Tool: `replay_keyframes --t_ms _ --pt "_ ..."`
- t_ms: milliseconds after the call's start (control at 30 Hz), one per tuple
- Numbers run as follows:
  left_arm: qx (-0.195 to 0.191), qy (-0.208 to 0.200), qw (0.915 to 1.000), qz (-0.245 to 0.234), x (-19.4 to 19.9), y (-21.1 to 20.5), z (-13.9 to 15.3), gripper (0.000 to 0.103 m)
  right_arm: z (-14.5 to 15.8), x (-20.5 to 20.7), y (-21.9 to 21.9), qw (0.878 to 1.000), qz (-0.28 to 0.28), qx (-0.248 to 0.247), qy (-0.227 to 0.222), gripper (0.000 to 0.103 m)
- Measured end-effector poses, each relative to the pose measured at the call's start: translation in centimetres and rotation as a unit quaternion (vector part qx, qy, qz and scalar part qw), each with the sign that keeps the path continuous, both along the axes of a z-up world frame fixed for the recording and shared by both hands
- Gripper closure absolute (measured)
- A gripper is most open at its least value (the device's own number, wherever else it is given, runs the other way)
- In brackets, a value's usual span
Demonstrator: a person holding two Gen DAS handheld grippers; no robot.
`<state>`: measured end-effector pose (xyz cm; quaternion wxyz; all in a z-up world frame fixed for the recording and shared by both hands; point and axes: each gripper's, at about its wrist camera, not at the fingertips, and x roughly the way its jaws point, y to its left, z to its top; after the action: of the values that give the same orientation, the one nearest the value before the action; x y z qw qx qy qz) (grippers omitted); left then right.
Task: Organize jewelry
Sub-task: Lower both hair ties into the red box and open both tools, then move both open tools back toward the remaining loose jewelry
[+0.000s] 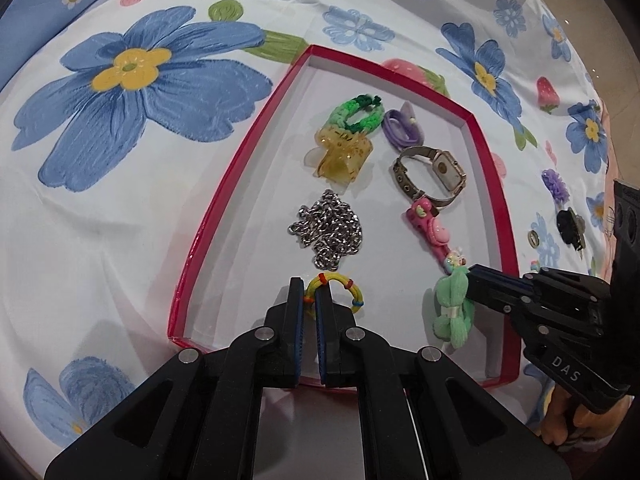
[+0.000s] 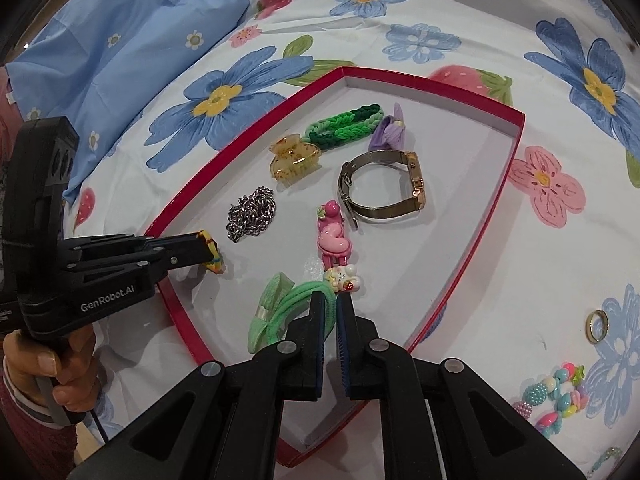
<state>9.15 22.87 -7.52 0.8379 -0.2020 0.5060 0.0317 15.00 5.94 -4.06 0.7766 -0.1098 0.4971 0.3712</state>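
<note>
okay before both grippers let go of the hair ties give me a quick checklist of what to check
1. Left gripper shut on yellow hair tie: ok.
2. Right gripper shut on green hair tie: ok.
3. Both ties over the red tray floor: ok.
4. Ties resting on the floor, not hanging: cannot tell.
5. Green tie clear of the pink hair clip: not ok, beside its charm end.
6. Gold ring and bead bracelet in the tray: not ok.

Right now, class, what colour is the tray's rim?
Red, on the tray; right wrist view shows it best.
</note>
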Motion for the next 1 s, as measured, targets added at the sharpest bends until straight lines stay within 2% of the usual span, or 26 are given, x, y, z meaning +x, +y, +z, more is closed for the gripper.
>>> replay_keyframes --t_ms 167,233,300,667,733,933,1000 --pt "0.002 0.007 1.0000 0.003 0.0 0.1 0.0 0.095 0.1 0.1 -0.2 1.000 -0.002 0.004 0.003 0.093" --pt "0.000 0.007 1.0000 0.004 0.0 0.1 0.2 0.081 0.3 0.0 -0.4 1.000 -0.003 0.007 0.003 0.093" --pt "0.008 0.007 0.9999 0.007 0.0 -0.1 0.4 0.072 0.6 0.0 -0.7 1.000 -0.006 0.010 0.002 0.090" --pt "0.015 -0.012 0.9997 0.015 -1.0 -0.9 2.3 0.072 2.6 -0.5 -4.0 0.998 -0.034 0.062 -0.006 0.087" --pt "0.009 -0.023 0.9996 0.014 -1.2 -1.4 3.0 0.072 3.2 -0.6 -5.2 0.996 -0.045 0.074 -0.013 0.074" --pt "0.002 -0.049 0.9988 -0.005 -1.1 -4.0 4.9 0.072 4.4 -0.4 -9.4 0.991 -0.090 0.095 -0.027 0.074" --pt "0.001 -0.055 0.9984 -0.015 -0.9 -5.2 5.4 0.068 4.6 -0.3 -11.1 0.989 -0.109 0.096 -0.032 0.074"
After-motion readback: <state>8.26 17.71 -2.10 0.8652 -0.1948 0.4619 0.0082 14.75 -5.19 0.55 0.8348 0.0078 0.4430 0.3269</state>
